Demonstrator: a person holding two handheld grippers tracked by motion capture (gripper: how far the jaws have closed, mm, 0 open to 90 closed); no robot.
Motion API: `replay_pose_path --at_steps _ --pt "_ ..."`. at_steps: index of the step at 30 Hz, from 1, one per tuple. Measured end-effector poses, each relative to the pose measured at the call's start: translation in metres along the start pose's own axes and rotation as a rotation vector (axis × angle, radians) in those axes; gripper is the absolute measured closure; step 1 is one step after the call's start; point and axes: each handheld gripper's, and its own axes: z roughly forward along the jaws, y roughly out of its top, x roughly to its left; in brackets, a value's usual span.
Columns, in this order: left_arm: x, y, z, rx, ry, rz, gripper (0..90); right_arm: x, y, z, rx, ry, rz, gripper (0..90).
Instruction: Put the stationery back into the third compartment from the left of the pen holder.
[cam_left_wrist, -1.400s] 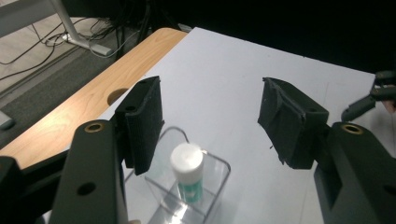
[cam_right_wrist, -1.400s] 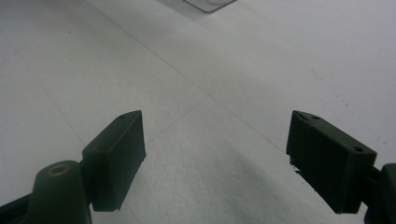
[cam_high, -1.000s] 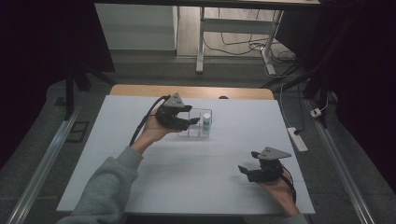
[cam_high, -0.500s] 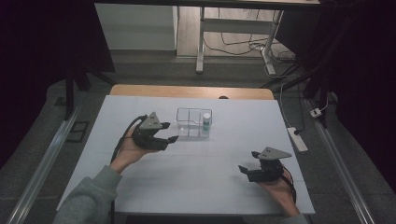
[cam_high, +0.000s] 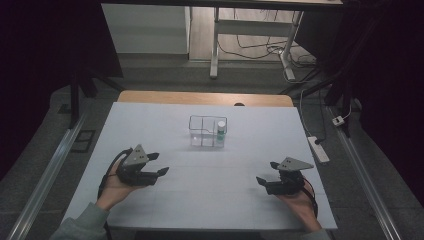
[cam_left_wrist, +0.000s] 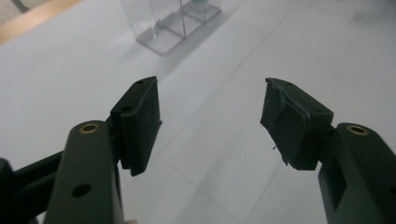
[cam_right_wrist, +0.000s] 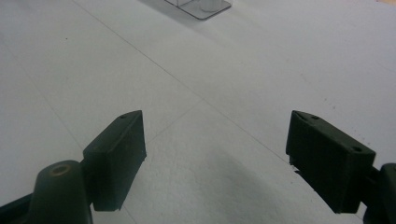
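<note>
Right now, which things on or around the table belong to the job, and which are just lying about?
Job:
- clear rack
- vial in the rack's right end
- left gripper, open, nothing held
- right gripper, open, nothing held

Lying about:
- power strip off the table's right edge
- cables on the floor beyond

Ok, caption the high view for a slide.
Both open grippers, left and right, rest apart from the clear organizer holding one vial.

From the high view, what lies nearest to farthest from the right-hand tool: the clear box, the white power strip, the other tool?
1. White power strip, off the table's right edge.
2. Clear divided plastic box, mid-table, farther back.
3. Left tool, across the table, open like the right tool.
</note>
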Motion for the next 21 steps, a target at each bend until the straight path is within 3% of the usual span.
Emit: replay_pose_path --at_steps 5,11,21 --pt "0.002 -0.024 -0.003 0.013 0.014 -0.047 36.6 0.0 0.0 0.0 -0.003 -0.001 -0.001 19.0" --pt "0.005 -0.043 -0.005 0.038 0.048 -0.054 36.2 -0.001 0.0 -0.001 -0.006 -0.001 0.001 19.1" --pt "0.014 -0.043 -0.003 0.027 0.043 -0.077 35.3 0.001 -0.001 -0.001 -0.004 0.021 -0.026 19.4"
